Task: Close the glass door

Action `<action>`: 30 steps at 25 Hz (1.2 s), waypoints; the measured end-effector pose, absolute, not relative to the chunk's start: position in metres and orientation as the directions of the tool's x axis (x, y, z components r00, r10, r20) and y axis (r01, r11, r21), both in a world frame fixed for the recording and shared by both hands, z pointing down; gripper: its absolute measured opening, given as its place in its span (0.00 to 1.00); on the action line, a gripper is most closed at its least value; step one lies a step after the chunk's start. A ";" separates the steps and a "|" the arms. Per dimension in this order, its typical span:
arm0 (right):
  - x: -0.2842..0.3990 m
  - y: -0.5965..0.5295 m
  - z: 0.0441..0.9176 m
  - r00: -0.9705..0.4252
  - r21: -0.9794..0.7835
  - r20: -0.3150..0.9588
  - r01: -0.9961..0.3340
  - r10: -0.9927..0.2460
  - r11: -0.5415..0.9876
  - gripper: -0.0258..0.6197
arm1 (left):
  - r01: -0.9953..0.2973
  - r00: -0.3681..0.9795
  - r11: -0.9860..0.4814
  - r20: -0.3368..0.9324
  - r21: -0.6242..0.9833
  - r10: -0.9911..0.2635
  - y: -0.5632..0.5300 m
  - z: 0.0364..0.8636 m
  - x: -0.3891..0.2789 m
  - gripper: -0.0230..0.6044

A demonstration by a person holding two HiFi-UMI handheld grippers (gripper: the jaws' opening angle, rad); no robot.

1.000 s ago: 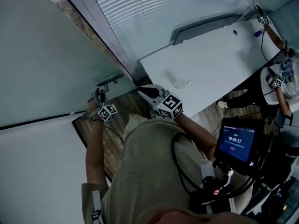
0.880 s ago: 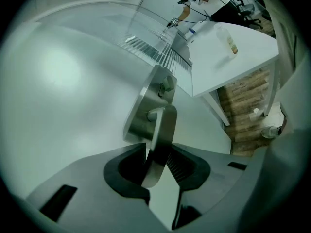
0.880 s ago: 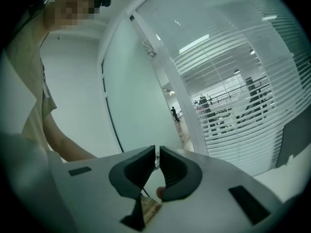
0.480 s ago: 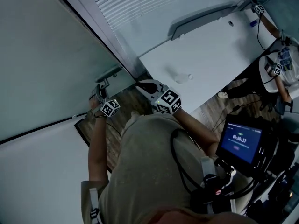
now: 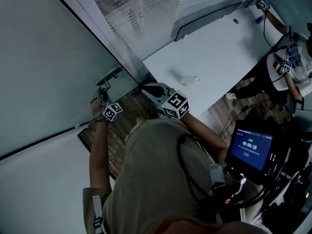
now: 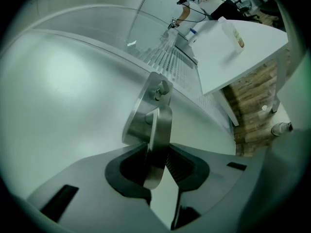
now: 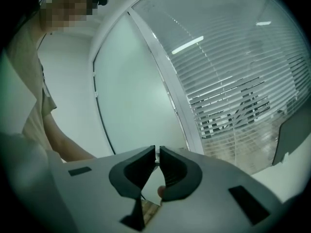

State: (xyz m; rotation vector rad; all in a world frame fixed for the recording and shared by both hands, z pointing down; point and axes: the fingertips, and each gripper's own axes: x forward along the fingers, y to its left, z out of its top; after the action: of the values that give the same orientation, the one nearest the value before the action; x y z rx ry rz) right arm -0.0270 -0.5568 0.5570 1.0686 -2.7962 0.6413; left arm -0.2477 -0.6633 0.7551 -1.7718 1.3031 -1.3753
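Observation:
The frosted glass door (image 5: 48, 82) fills the left of the head view, and its metal lever handle (image 5: 108, 77) sits at its edge beside the white frame. My left gripper (image 5: 100, 95) reaches up to that handle. In the left gripper view the lever handle (image 6: 158, 125) stands upright between the pads of the left gripper (image 6: 158, 155), whose jaws are closing on it. My right gripper (image 5: 146, 88) hovers to the right, near the frame's foot. The right gripper (image 7: 157, 157) is shut with nothing in it and faces the glass door (image 7: 136, 96).
A white table (image 5: 219, 48) with a small bottle (image 5: 187, 80) stands right of the door, under a window with slatted blinds (image 5: 146, 9). Another person (image 5: 292, 62) works at its far end. A lit screen (image 5: 248, 147) and cables hang at my right. A dark mat (image 5: 90, 138) lies on the wood floor.
My left gripper has moved with the lever handle a little up the picture along the door frame. The right gripper has drifted slightly left.

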 end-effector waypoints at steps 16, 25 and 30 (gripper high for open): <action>-0.026 -0.562 0.558 -0.751 -0.340 0.221 -0.657 -0.622 0.673 0.10 | -0.383 -0.004 -0.340 0.369 -0.859 -0.929 -0.682 0.763 -0.255 0.21; -0.026 -0.565 0.557 -0.754 -0.338 0.216 -0.654 -0.621 0.677 0.10 | -0.350 -0.006 -0.311 0.334 -0.884 -0.943 -0.673 0.757 -0.258 0.20; -0.032 -0.568 0.552 -0.760 -0.335 0.202 -0.646 -0.618 0.686 0.10 | -0.331 -0.007 -0.331 0.353 -0.884 -0.936 -0.671 0.752 -0.259 0.20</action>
State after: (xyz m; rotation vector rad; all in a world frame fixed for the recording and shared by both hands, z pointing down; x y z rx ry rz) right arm -0.0319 -0.5680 0.5517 1.0579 -2.8169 0.6030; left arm -0.2585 -0.6706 0.7520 -1.6966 1.3173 -1.3494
